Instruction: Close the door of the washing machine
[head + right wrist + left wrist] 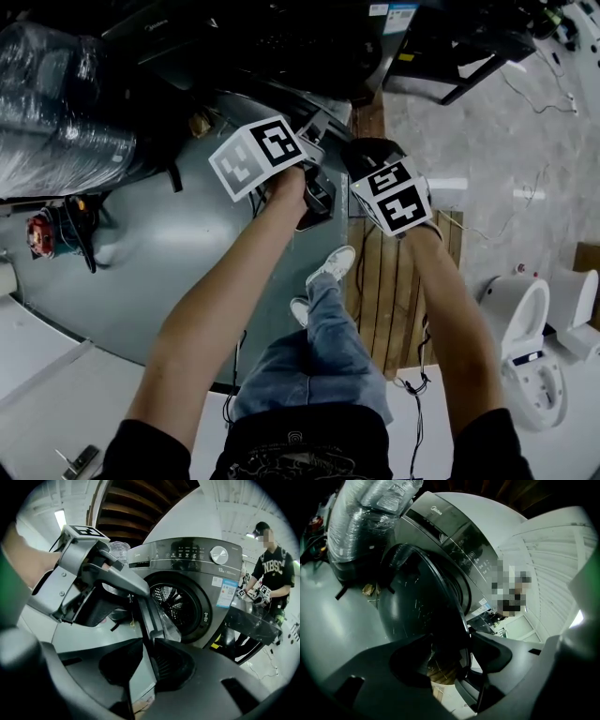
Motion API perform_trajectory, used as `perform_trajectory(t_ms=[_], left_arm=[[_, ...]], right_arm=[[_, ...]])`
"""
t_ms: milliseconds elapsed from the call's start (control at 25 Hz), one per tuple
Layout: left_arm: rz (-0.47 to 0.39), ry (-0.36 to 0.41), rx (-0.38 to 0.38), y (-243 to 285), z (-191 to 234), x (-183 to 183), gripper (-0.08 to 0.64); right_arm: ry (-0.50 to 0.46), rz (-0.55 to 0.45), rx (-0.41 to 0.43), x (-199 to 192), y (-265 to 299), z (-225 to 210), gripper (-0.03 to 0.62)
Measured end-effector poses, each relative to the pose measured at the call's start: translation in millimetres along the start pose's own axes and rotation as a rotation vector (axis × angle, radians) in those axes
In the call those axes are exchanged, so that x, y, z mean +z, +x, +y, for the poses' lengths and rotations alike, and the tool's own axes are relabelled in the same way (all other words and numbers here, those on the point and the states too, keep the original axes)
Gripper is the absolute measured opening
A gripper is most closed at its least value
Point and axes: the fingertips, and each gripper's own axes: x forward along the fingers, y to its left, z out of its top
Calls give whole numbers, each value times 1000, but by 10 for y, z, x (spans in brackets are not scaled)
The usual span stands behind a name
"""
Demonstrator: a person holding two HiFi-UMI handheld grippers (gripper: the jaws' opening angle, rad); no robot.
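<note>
Glass door (417, 606) stood swung open, edge upright between both tools: your left gripper (459, 644) straddled it, jaws apart, your right gripper (149, 644) pinched it, the washer (206, 597) beyond to the right.

A: What kind of place is shown?
B: A warehouse or test hall: washing machine (197, 555) on a bare grey floor (187, 272), toilet (521, 323) at lower right, wrapped bundle (56, 103) at upper left, timber rafters (138, 508) overhead.
</note>
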Motion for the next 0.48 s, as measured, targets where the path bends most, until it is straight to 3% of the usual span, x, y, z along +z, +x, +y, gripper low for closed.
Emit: perform_trajectory(t_ms=[480], left_arm=[[8, -32, -32, 428, -246, 225, 278]], right_arm=[[-76, 30, -8, 214, 201, -645, 91]])
